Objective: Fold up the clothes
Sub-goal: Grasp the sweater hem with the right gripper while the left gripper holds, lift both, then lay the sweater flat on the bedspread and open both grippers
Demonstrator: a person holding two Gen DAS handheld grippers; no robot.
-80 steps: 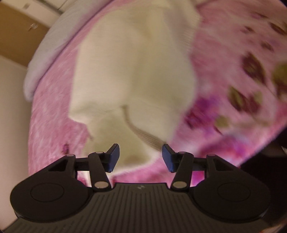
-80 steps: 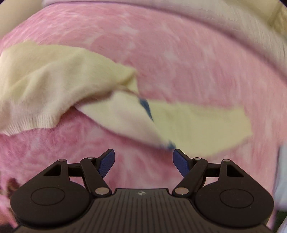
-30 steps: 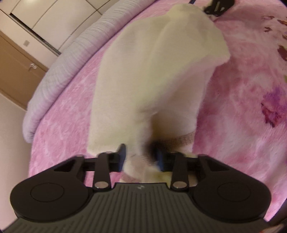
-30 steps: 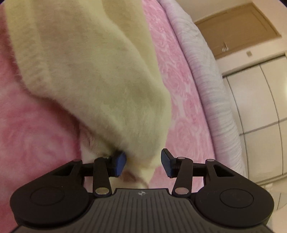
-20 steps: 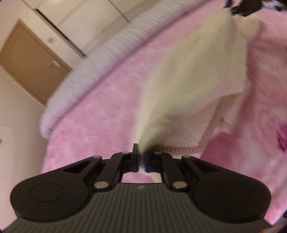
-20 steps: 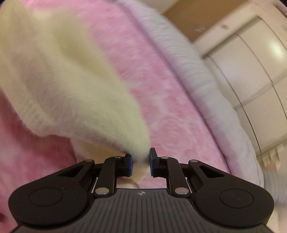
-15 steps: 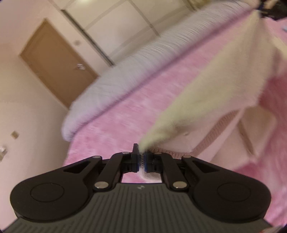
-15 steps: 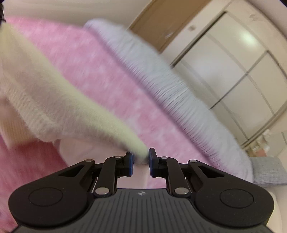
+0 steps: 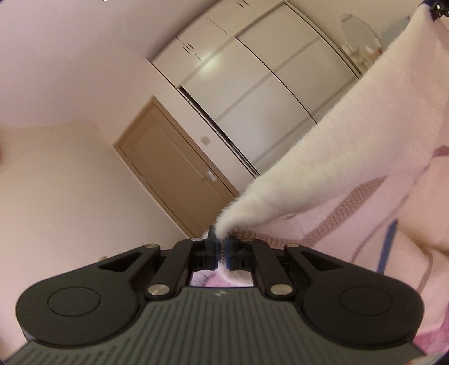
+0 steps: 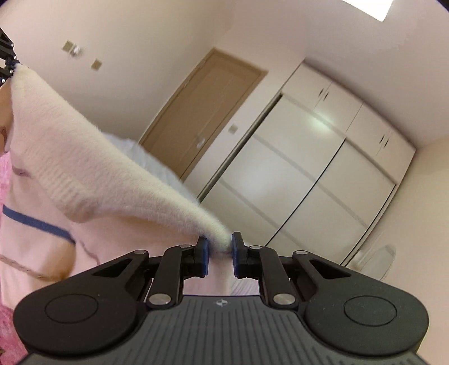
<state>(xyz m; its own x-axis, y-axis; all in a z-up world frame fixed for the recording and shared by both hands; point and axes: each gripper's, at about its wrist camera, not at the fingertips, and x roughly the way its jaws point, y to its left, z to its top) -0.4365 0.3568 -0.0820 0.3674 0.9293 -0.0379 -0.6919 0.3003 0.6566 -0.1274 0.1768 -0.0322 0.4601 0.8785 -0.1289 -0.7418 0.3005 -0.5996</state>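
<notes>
A fuzzy cream sweater (image 9: 350,146) with a ribbed hem hangs in the air, stretched between both grippers. My left gripper (image 9: 221,250) is shut on one corner of it. My right gripper (image 10: 220,252) is shut on the other corner of the sweater (image 10: 92,179). Each view shows the other gripper at the far end of the stretched edge, the right one (image 9: 437,5) in the left wrist view and the left one (image 10: 5,56) in the right wrist view. The sweater's inside shows a blue line and pinkish stitching. Both cameras tilt up at the room.
A brown door (image 9: 174,168) and white wardrobe doors (image 9: 266,92) fill the background, also in the right wrist view (image 10: 294,182). A strip of the pink blanket (image 10: 5,182) shows at the left edge, with a grey-white pillow (image 10: 146,160) behind the sweater.
Both grippers closed on the sweater's corners while it lay on the pink bed, then lifted it. The views swung up from the bed to the walls and wardrobe.
</notes>
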